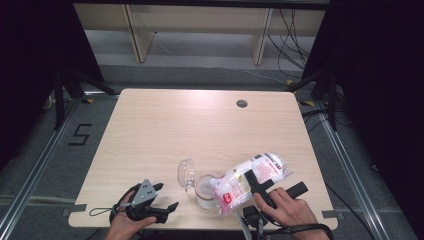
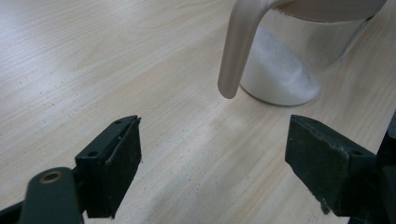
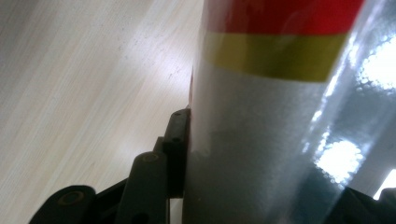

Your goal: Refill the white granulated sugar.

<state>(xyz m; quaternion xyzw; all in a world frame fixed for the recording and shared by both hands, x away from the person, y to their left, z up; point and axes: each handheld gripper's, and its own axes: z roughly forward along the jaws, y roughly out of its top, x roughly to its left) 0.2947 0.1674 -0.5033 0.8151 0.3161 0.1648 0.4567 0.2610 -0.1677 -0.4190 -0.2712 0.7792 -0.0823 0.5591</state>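
The right tool (image 1: 256, 182) clamps the bag (image 1: 252, 177), tilted over the jar (image 1: 206, 189).

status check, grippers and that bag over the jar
Left gripper open, empty. Right gripper shut on bag, tilted mouth-down over jar. Lid beside it.

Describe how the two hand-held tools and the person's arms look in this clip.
Both tools are black with two flat, blocky jaws. The left tool carries a grey three-cornered plate on top, and a thin black cable loops from it across the table. In its own view the jaw pads look matte, with small screw holes. The right tool has a black strap or cable at the wrist. Forearms are bare, no sleeves.
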